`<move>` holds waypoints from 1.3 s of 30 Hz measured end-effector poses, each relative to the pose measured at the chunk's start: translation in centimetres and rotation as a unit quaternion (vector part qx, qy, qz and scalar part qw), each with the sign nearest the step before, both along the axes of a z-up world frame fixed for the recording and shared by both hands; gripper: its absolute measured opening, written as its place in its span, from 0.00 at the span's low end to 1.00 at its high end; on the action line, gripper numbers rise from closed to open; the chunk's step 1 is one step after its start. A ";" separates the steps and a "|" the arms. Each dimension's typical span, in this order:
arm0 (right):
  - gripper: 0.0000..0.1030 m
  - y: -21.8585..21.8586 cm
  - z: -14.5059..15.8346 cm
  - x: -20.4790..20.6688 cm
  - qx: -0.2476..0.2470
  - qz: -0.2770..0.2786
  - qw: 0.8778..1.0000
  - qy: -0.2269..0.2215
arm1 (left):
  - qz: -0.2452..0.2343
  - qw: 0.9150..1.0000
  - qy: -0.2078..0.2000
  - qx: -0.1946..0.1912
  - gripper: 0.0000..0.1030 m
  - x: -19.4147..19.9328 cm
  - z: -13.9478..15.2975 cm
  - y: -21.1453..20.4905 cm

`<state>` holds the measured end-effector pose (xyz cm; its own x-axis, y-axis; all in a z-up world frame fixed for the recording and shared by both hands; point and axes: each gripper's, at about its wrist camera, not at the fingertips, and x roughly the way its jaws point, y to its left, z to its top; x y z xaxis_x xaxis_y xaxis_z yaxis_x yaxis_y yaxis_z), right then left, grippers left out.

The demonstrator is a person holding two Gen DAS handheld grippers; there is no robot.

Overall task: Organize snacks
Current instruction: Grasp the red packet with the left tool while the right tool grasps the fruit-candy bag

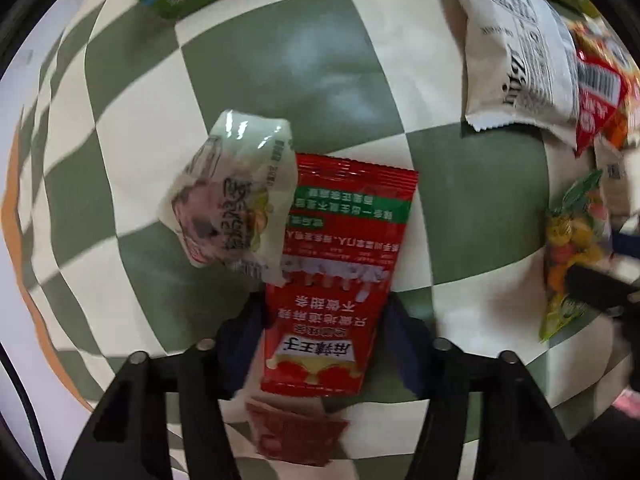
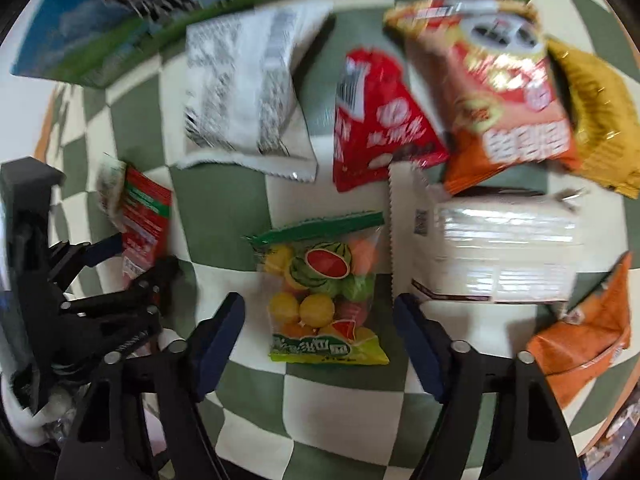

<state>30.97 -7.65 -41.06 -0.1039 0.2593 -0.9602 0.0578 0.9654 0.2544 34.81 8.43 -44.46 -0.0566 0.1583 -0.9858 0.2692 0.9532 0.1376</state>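
In the left wrist view my left gripper (image 1: 324, 332) is open, with a red snack packet (image 1: 340, 264) lying between its blue pads on the checked cloth. A white crumpled packet (image 1: 236, 196) overlaps the red one's upper left. In the right wrist view my right gripper (image 2: 320, 324) is open, its fingers on either side of a clear fruit-candy bag (image 2: 324, 292) with a green top. The left gripper (image 2: 132, 264) and the red packet (image 2: 144, 216) show at the left of that view.
A green-and-white checked cloth (image 2: 224, 224) covers the table. Behind lie a large white bag (image 2: 248, 96), a red triangular packet (image 2: 380, 124), an orange-red bag (image 2: 500, 92), a gold bag (image 2: 600, 120), a white packet (image 2: 492, 248), an orange packet (image 2: 588, 328) and a blue-green box (image 2: 120, 32).
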 end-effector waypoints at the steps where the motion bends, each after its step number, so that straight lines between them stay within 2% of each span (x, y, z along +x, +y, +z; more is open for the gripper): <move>1: 0.60 0.1 -0.5 -0.1 0.002 0.000 1.000 0.005 | 0.022 1.000 0.007 -0.006 0.51 0.0 -0.1 0.2; 3: 0.56 0.3 -0.8 -0.2 -0.005 0.005 1.000 -0.001 | 0.090 0.995 0.027 -0.041 0.51 -0.3 -0.2 1.2; 6: 0.52 0.7 -0.7 -0.9 -0.020 0.031 0.999 -0.001 | 0.187 0.975 0.060 -0.102 0.51 -1.4 -0.7 2.8; 8: 0.52 0.7 -0.8 -1.7 -0.025 0.049 0.998 0.010 | 0.223 0.963 0.076 -0.129 0.51 -2.3 -1.2 3.2; 10: 0.52 0.6 -0.9 -2.3 -0.026 0.061 0.998 0.022 | 0.231 0.960 0.083 -0.135 0.51 -2.9 -1.6 3.2; 15: 0.53 0.3 -1.2 -2.4 -0.014 0.043 0.998 0.034 | 0.172 0.977 0.072 -0.102 0.53 -3.1 -2.4 1.6; 19: 0.55 0.4 -1.6 -1.5 -0.017 0.027 0.999 0.032 | 0.149 0.984 0.063 -0.077 0.53 -3.0 -2.3 0.5; 28: 0.57 1.1 -2.2 -1.1 -0.024 0.021 0.999 0.039 | 0.147 0.985 0.057 -0.066 0.54 -2.6 -2.6 -2.1; 33: 0.54 0.6 -2.4 -2.1 -0.028 0.024 0.999 0.028 | 0.145 0.987 0.039 -0.066 0.46 -1.8 -0.1 -1.7; 39: 0.52 0.5 0.0 -3.9 -0.019 0.034 0.999 0.012 | 0.127 0.988 0.030 -0.082 0.42 -2.6 2.7 -2.8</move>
